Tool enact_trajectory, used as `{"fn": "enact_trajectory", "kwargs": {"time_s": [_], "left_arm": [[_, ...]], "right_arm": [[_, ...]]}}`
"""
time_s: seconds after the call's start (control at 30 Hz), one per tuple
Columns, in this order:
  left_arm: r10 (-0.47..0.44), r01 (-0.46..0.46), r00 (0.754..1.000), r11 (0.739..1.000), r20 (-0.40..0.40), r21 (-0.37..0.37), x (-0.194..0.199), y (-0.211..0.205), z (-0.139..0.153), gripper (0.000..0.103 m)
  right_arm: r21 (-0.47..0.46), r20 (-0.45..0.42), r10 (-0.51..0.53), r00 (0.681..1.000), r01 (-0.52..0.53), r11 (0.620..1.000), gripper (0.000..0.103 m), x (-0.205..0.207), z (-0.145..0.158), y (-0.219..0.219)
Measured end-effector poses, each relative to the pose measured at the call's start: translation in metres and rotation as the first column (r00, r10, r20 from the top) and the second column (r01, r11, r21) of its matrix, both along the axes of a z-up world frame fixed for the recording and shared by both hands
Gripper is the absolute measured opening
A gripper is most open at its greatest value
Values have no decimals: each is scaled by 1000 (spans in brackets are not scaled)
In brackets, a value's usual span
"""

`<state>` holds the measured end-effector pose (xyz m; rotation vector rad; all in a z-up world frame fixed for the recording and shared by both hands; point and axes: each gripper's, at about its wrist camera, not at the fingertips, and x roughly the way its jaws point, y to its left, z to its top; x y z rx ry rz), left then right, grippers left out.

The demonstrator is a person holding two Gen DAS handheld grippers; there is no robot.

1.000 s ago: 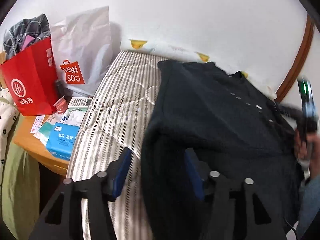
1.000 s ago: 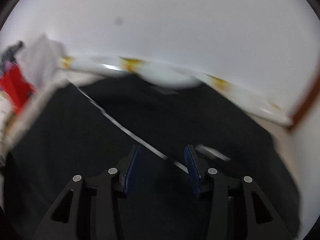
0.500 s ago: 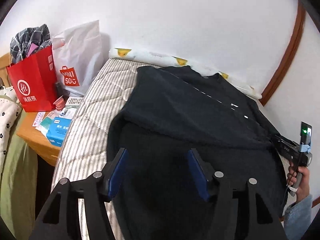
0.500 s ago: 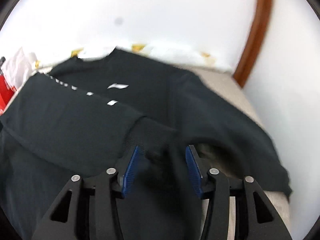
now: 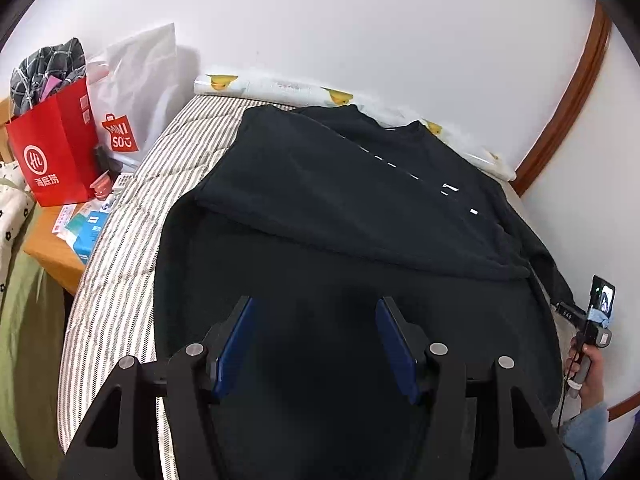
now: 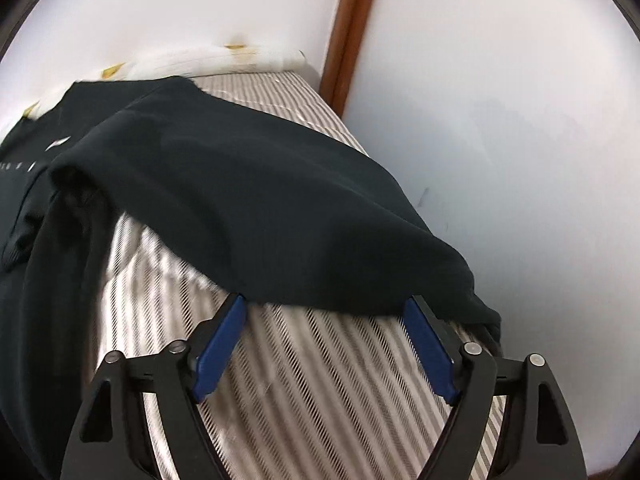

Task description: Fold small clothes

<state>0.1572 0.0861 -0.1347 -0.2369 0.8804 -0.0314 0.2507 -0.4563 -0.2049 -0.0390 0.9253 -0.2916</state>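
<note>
Setting: a home bedroom.
Striped quilted mattress point(image 5: 132, 216) against a white wall point(image 5: 360, 20); at 10 o'clock a wooden bedside table point(image 5: 48, 248) crowded with a red shopping bag point(image 5: 52, 148), white shopping bag point(image 5: 136, 88) and tissue packs point(image 5: 86, 236).

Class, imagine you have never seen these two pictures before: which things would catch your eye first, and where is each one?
A large black sweatshirt covers the striped mattress, one side folded across its front. On the wooden stand left of the bed, a bright red paper bag stands out. The right hand-held gripper, open, meets the outstretched sleeve.
</note>
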Motion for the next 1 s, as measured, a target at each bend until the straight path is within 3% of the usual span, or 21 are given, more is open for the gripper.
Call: {"fn": "enact_trajectory", "kwargs": {"time_s": [0.13, 0.17, 0.2, 0.23, 0.27, 0.33, 0.43, 0.57, 0.83, 1.0], "left_arm": [[18, -18, 1000, 1000, 0, 13, 3, 1, 2, 60], [25, -25, 1000, 1000, -1, 11, 4, 0, 2, 60], [29, -29, 1000, 1000, -5, 5, 7, 0, 2, 60], [30, -30, 1000, 1000, -10, 3, 8, -1, 1, 60], [30, -30, 999, 1000, -16, 4, 10, -2, 1, 60], [23, -23, 1000, 999, -12, 25, 12, -6, 2, 60], [28, -29, 1000, 994, 9, 102, 11, -14, 4, 60], [17, -18, 1000, 996, 19, 91, 8, -15, 2, 60], [15, -17, 1000, 999, 25, 48, 1, 2, 0, 60], [10, -12, 999, 998, 36, 58, -5, 11, 2, 60]], "right_arm": [[64, 19, -12, 1000, 10, 998, 77, 16, -7, -5], [95, 33, 2, 999, -5, 995, 55, 17, -7, -9], [126, 47, 24, 999, -30, 992, 40, 21, -8, -12], [109, 51, 32, 998, -38, 993, 15, 23, -6, -12], [55, 60, 24, 998, -28, 998, 3, 25, -2, -13], [7, 93, -23, 995, 23, 1000, 2, 30, 11, -26], [101, 133, -108, 985, 95, 990, 3, 38, 35, -55], [104, 175, -121, 977, 104, 989, 3, 46, 65, -54], [56, 335, 52, 941, -75, 996, 3, 17, 148, 44], [82, 386, 221, 895, -272, 959, 3, 6, 190, 136]]}}
